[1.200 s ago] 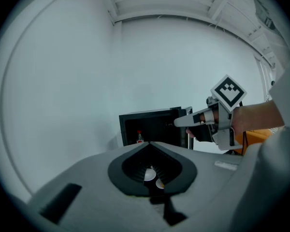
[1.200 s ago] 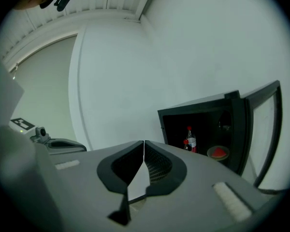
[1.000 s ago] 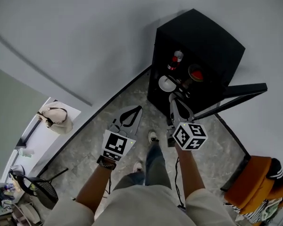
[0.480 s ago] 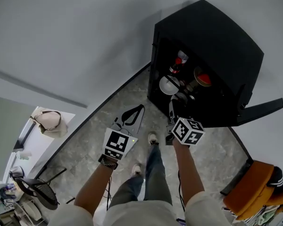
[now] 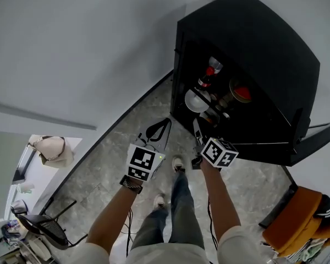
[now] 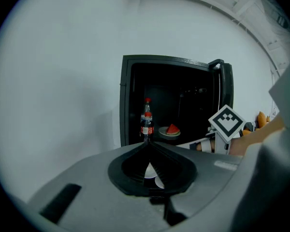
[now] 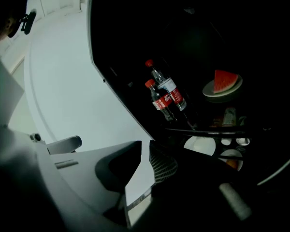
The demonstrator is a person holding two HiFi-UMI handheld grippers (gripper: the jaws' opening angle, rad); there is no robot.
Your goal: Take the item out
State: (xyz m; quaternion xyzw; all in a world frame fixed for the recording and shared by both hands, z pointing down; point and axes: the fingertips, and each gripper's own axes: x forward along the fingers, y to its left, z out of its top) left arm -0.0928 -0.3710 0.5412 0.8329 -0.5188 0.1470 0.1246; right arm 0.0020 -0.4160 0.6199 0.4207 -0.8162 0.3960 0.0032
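Arms reach toward cabinet (image 5: 253, 43); left tool (image 5: 165, 121) closed, empty; right tool (image 5: 197, 123) just opening, empty.

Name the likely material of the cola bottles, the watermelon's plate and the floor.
Cola bottles: probably clear plastic, glossy; red screw caps, printed labels.
Plate: pale, smooth, perhaps glazed ceramic or plastic.
Floor: grey veined stone or stone-look tile, faint sheen.

Three cams, one open black cabinet (image 5: 253, 43)
Head cam looks steeply down from overhead at its top and open front. Left gripper view faces the opening roughly level, from further back; right gripper view sits nearer, rolled sideways. All three catch the cola bottles (image 7: 170, 92) and watermelon plate (image 7: 222, 86).
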